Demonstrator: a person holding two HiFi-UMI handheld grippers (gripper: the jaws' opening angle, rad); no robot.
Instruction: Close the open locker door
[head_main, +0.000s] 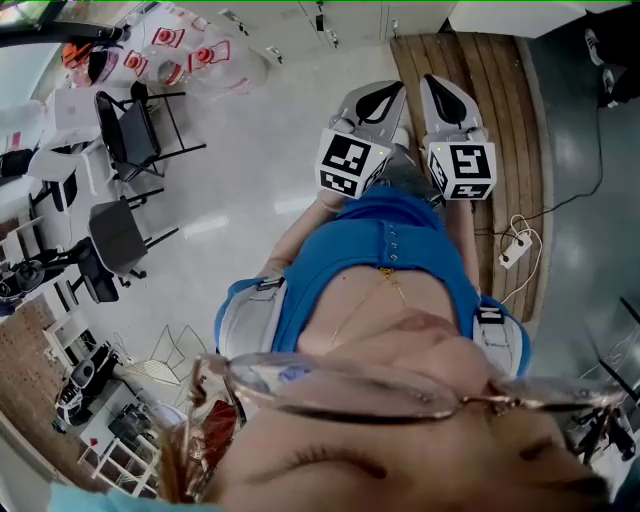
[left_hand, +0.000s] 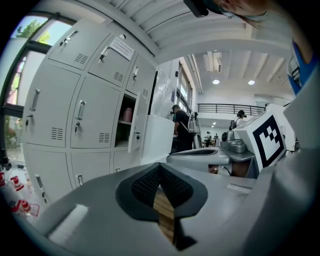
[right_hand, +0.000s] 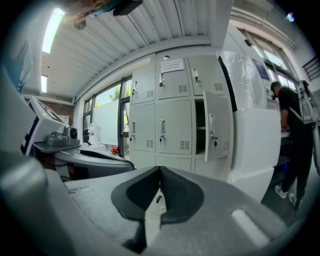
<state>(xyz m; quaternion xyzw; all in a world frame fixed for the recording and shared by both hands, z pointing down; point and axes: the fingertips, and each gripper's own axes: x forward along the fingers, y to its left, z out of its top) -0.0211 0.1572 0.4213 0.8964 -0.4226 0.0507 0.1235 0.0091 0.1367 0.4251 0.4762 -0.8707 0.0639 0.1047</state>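
Note:
A bank of grey lockers (right_hand: 165, 115) stands ahead of me, and one middle door (right_hand: 217, 127) hangs open toward me, showing a dark shelf inside. In the left gripper view the same open door (left_hand: 135, 122) stands right of the shut locker fronts (left_hand: 75, 120). My left gripper (left_hand: 160, 169) is shut with nothing between its tips. My right gripper (right_hand: 160, 171) is shut and empty too. In the head view both grippers, left (head_main: 378, 100) and right (head_main: 450, 100), are held side by side in front of the body, well short of the lockers (head_main: 330, 20).
A wooden platform (head_main: 500, 120) lies under the right gripper, with a power strip and cable (head_main: 515, 248) at its edge. Black chairs (head_main: 130, 130) and shelving stand to the left. A person in black (right_hand: 292, 135) stands beside a white block (right_hand: 255, 145) right of the lockers.

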